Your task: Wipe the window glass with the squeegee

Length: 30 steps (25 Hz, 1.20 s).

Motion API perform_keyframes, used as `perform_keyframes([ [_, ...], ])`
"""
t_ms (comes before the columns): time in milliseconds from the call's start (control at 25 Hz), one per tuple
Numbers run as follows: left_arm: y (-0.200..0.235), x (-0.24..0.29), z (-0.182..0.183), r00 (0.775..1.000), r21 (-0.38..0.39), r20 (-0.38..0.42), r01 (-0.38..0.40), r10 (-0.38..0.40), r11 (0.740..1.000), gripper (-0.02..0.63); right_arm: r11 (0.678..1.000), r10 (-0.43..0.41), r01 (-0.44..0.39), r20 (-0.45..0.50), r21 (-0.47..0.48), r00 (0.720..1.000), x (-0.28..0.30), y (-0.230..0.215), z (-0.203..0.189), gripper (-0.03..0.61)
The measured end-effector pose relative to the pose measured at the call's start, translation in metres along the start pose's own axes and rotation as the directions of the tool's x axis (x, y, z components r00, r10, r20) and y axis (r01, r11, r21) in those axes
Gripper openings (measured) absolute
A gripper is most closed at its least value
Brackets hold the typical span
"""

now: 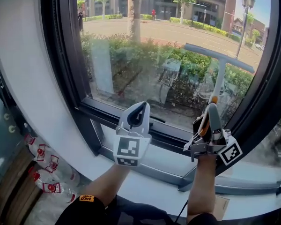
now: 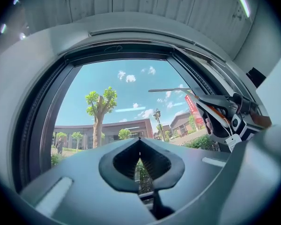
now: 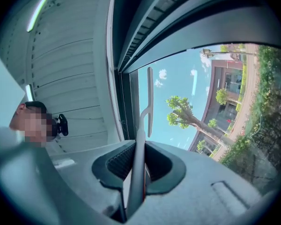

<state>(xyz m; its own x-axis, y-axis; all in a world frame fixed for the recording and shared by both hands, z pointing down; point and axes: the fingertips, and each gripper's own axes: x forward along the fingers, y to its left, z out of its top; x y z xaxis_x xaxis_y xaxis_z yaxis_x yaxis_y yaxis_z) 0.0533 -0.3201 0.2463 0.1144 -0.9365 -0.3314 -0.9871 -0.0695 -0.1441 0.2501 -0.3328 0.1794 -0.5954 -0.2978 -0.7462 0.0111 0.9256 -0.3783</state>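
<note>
The right hand-held gripper [image 1: 211, 114] pinches the squeegee [image 1: 219, 60]. The left hand-held gripper [image 1: 138, 111] is closed and empty. The thin handle could twist in that pinch, and the blade would skip on the glass [image 1: 131, 64].

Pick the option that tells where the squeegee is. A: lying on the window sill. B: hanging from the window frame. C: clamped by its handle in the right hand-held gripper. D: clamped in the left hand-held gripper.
C: the right gripper view shows the squeegee with its handle between the shut jaws of the right hand-held gripper, while the left hand-held gripper is shut on nothing.
</note>
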Motion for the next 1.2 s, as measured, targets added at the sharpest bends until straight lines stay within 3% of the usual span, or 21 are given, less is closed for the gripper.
perform_keyframes([
  [360, -0.004, -0.003, -0.033, 0.997, 0.012, -0.080, 0.012, -0.011, 1.000, 0.007, 1.000, 0.022, -0.022, -0.007, -0.018, 1.000, -0.006, -0.005, -0.013, 0.048],
  [560, 0.021, -0.010, -0.041, 0.995, 0.053, -0.095, -0.024, 0.029, 0.998, 0.006, 0.999, 0.040, -0.041, -0.022, -0.035, 0.999, 0.001, -0.004, -0.043, 0.046],
  [800, 0.091, -0.028, -0.054, 0.989, 0.053, -0.100, -0.106, 0.111, 0.993, 0.014, 0.998, 0.062, -0.063, -0.109, -0.007, 0.992, 0.040, -0.003, -0.120, 0.046],
  [960, 0.160, -0.044, -0.060, 0.982, 0.045, -0.125, -0.136, 0.140, 0.990, 0.014, 0.998, 0.070, -0.070, -0.152, 0.004, 0.986, 0.090, -0.001, -0.183, 0.046],
  [1200, 0.263, -0.063, -0.026, 0.978, 0.071, -0.062, -0.193, 0.197, 0.979, 0.014, 0.992, 0.119, -0.123, -0.201, -0.007, 0.972, 0.188, 0.018, -0.254, 0.046],
])
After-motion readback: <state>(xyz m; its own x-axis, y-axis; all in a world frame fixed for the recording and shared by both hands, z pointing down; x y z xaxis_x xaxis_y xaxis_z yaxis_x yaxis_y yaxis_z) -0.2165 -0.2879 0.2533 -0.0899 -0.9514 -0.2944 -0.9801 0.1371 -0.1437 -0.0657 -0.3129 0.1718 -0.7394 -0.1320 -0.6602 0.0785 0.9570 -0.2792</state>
